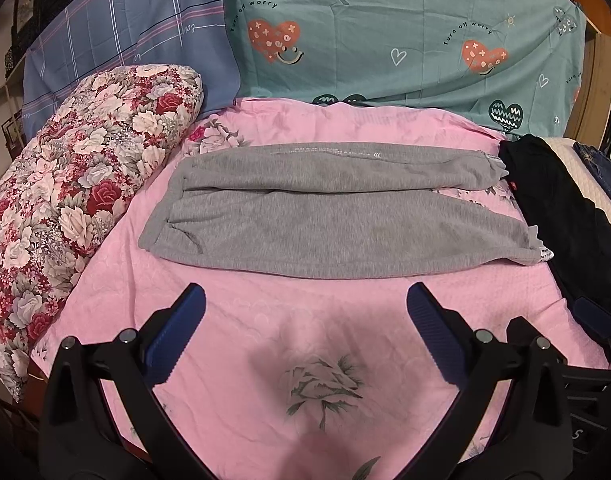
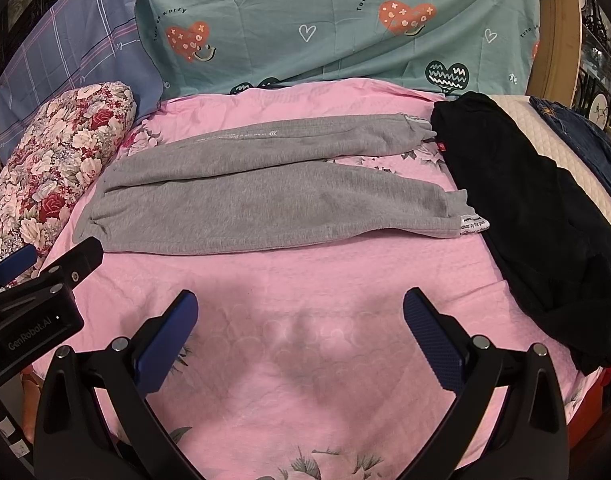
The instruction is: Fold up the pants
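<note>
The grey pants (image 1: 337, 208) lay flat at twelve o'clock on the pink sheet (image 1: 265, 320), legs apart (unfolded as yet); the left gripper (image 1: 305, 312) and right gripper (image 2: 301, 316) hung released, needing to pinch the near leg

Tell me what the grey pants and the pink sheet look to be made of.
Grey pants: soft heathered knit, probably cotton-blend fleece, matte; speckled grey surface and gathered cuffs suggest it. Pink sheet: thin woven fabric, likely cotton or polyester, with a faint sheen; fine creases and a printed flower pattern show.
</note>
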